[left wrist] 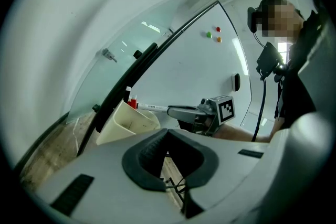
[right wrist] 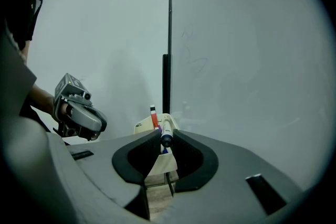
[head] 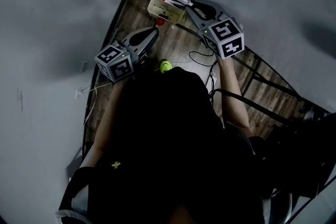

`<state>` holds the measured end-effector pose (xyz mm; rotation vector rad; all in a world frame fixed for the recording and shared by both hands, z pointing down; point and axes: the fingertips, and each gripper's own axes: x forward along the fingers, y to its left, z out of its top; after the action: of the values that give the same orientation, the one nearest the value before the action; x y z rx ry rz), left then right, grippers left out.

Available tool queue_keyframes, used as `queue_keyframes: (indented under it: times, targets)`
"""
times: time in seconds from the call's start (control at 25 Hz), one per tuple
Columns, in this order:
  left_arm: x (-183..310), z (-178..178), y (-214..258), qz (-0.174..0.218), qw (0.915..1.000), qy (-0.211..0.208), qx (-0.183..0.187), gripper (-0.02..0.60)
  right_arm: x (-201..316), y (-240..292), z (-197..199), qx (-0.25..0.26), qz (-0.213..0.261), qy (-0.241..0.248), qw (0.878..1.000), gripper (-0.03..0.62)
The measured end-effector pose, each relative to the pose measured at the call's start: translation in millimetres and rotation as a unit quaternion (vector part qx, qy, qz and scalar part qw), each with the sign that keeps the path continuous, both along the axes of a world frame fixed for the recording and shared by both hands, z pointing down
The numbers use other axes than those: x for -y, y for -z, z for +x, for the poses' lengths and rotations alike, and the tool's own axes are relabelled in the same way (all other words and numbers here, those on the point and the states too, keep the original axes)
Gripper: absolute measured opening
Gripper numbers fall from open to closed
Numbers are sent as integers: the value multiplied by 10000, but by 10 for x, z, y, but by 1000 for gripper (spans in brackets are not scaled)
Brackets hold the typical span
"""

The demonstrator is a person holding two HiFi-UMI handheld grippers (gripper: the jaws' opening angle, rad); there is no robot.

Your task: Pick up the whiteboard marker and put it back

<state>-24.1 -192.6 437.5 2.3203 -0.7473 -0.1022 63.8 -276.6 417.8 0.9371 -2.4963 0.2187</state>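
at the foot of the whiteboard [left wrist: 210,71]: a cream plastic holder box [head: 164,12] sits on the wooden floor [head: 178,47], with a red-capped marker [right wrist: 153,114] standing in it.
task's thing: the white whiteboard marker with a dark end [right wrist: 166,130] lies level across the far top of the box, not down in it. whether it touches the rim i cannot tell.
right gripper [head: 190,5]: jaws clamped on the marker's near end.
left gripper [head: 151,35]: jaws together, nothing in them, left of the box and nearer.
step: i judge this the pick-up, grip made, the lift hardly begun.
next move: raise the marker clear of the other pens, tip it down over an open part of the box, and only then loosen the jaws.
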Motion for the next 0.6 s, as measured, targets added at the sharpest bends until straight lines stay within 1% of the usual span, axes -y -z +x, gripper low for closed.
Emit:
queue_keyframes:
  times: [0.16,0.36,0.6]
  targets:
    - [-2,71,13,105,9999,-41,89,6,-42,75,37,203,-6,-38,9998,80]
    - [1,105,33,177,9998,-14,131,6,-118,208,69,327,90,-11,9994,80]
    - [30,83,28,197,9998,33,88,7,-188,336,53,443,202,15,9988,80]
